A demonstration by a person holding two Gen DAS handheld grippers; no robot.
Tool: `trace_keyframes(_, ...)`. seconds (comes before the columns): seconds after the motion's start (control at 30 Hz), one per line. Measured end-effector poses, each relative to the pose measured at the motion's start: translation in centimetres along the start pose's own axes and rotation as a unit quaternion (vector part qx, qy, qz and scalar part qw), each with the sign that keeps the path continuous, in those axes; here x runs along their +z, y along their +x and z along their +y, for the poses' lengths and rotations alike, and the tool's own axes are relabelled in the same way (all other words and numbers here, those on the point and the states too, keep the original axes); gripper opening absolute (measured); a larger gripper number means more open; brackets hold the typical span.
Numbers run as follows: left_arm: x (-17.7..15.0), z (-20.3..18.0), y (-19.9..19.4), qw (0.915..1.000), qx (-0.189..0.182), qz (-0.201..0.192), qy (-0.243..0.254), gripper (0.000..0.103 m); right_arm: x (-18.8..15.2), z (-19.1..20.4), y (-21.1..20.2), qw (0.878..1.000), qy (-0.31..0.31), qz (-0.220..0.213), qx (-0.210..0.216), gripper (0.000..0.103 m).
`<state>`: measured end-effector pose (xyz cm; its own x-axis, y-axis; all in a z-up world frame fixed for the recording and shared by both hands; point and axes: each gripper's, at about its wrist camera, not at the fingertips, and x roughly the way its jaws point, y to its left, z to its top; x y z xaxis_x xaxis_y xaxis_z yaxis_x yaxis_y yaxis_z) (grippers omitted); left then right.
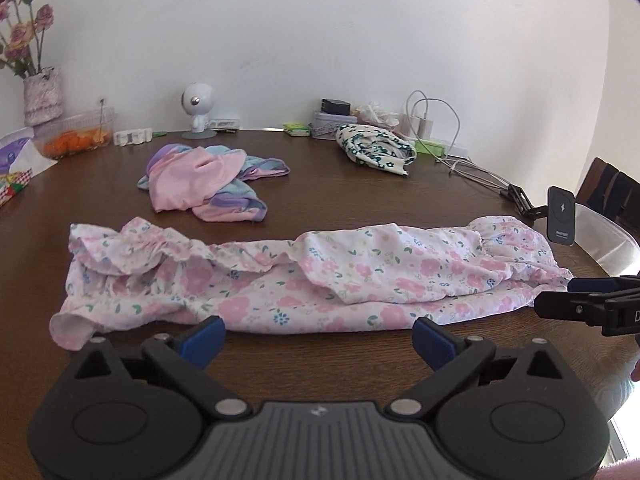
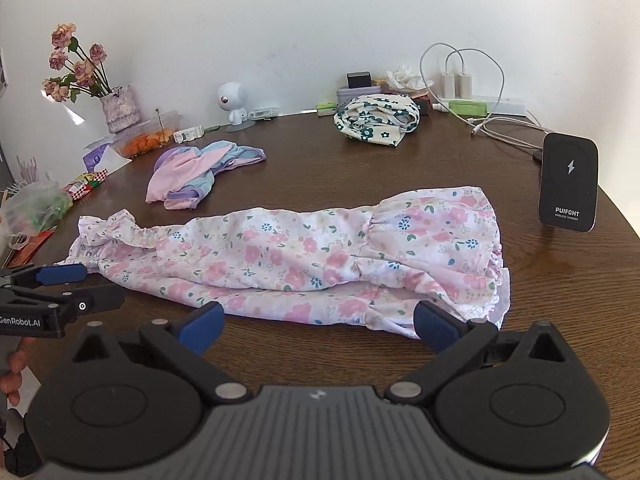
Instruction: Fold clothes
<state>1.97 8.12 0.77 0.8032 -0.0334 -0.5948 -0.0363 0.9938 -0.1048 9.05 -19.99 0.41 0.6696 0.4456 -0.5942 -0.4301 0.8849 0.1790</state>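
Three garments on table [image 1: 320,184], one floral dress [image 1: 280,280] folded lengthwise, both grippers' fingers [image 1: 208,338] apart, empty

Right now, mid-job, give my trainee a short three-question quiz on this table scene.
1. True or false: the left tongs grip the pink floral garment.
2. Which lies nearest the white round-headed figure? A) pink-and-blue garment B) wireless charger C) green-flowered folded cloth
3. Fill in: the floral garment lies folded into a long ____ across the table.

Key: 1 false, both tongs stand open, right tongs too. 2 A. 3 strip.
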Motion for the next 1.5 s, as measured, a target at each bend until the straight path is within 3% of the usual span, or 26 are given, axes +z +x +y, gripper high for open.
trace_keyframes(0.13,-0.3,0.8,-0.4,0.9993,0.016,0.012,-0.031,0.100,0.3,2.0,0.4,1.000,-0.014,0.012,-0.014,0.103)
trace_keyframes(0.97,0.9,3.5,-1.8,0.9983,0.040,0.012,-0.040,0.100,2.0,7.5,1.1,0.997,-0.030,0.051,-0.041,0.103)
trace_keyframes(1.23,0.9,6.8,-2.2,0.9961,0.058,0.007,-0.066,0.100,2.8,10.9,2.8,0.995,-0.069,0.064,-0.019,0.103)
trace_keyframes(1.5,1.8,12.2,-2.8,0.9908,0.087,-0.005,-0.104,0.100,4.4,16.6,5.4,0.986,-0.153,0.053,0.046,0.103)
